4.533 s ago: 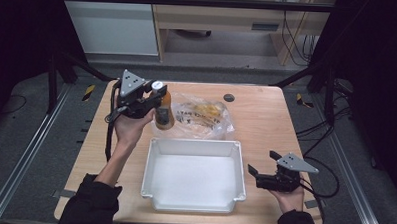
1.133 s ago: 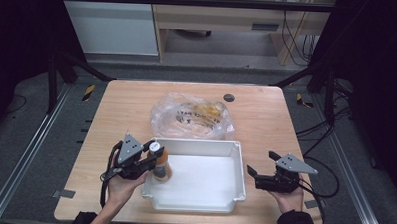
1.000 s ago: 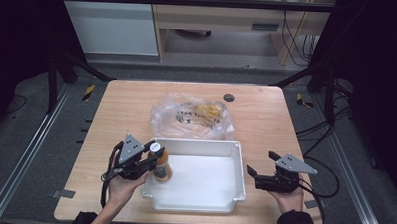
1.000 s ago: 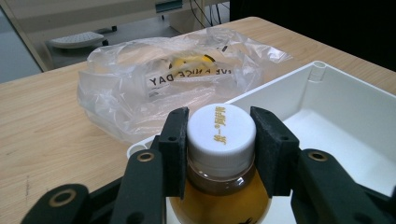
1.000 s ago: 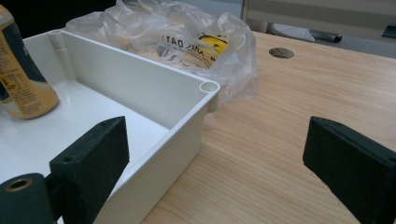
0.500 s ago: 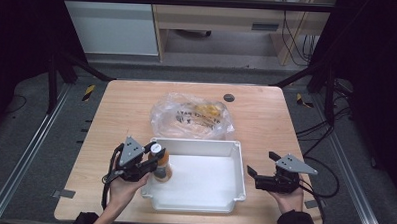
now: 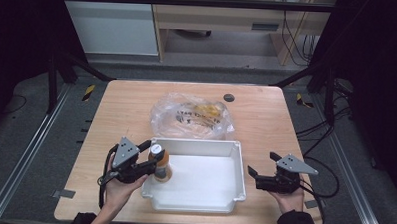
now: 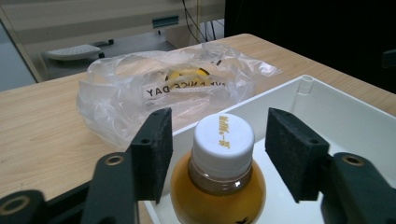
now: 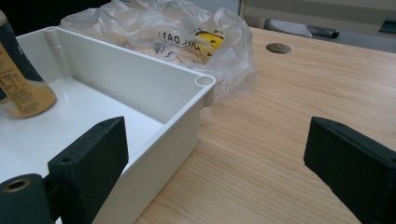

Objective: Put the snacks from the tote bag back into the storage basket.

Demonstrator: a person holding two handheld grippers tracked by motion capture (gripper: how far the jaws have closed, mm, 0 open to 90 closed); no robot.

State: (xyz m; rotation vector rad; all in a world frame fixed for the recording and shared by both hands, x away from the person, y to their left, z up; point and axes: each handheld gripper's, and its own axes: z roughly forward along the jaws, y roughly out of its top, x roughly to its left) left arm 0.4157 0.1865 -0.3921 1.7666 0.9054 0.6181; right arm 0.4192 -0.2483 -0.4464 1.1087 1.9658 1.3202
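bottle (image 7: 159, 163) of orange drink stands upright in white bin (image 7: 193, 204), left end. left gripper (image 8: 217, 154) jaws apart round its cap, no grip. right gripper (image 7: 258, 175) wide apart beside bin. left to do: pull left gripper away, prob fetch more from plastic bag (image 7: 191, 117).

Glossy white plastic tub (image 7: 235, 158), matt wooden table (image 7: 126, 109)

The bottle (image 7: 159, 163) stands inside the tray (image 7: 193, 204) at its left end, lower centre of frame; the plastic bag (image 7: 191, 116) lies directly above the tray.
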